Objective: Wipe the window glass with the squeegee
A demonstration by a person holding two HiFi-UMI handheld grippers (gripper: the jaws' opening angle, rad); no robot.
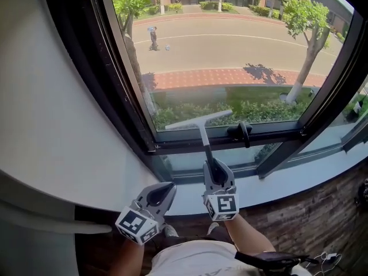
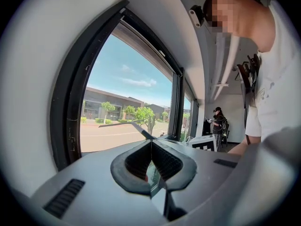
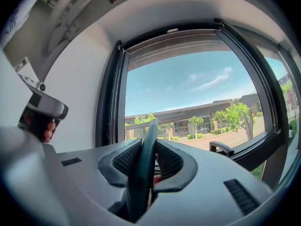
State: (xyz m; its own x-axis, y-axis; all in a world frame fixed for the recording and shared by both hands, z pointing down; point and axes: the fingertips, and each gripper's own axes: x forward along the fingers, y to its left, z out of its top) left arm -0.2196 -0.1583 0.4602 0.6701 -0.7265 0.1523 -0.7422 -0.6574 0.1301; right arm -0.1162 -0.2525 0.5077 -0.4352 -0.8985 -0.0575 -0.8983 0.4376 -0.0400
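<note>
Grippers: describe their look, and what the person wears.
Both the left gripper and right gripper are smooth grey shells tapering to two jaws with black ribbed pads. Each carries a white cube printed with black square markers. Forearms are bare; the shirt is white, short-sleeved.

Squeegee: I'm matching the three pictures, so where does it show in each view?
Head view: centre, squeegee low on the window glass, handle in the right hand-held gripper.
Left gripper view: centre, just beyond the jaws.
Right gripper view: bottom centre, handle clamped between the jaws.
Shared landmark: the black window frame.
</note>
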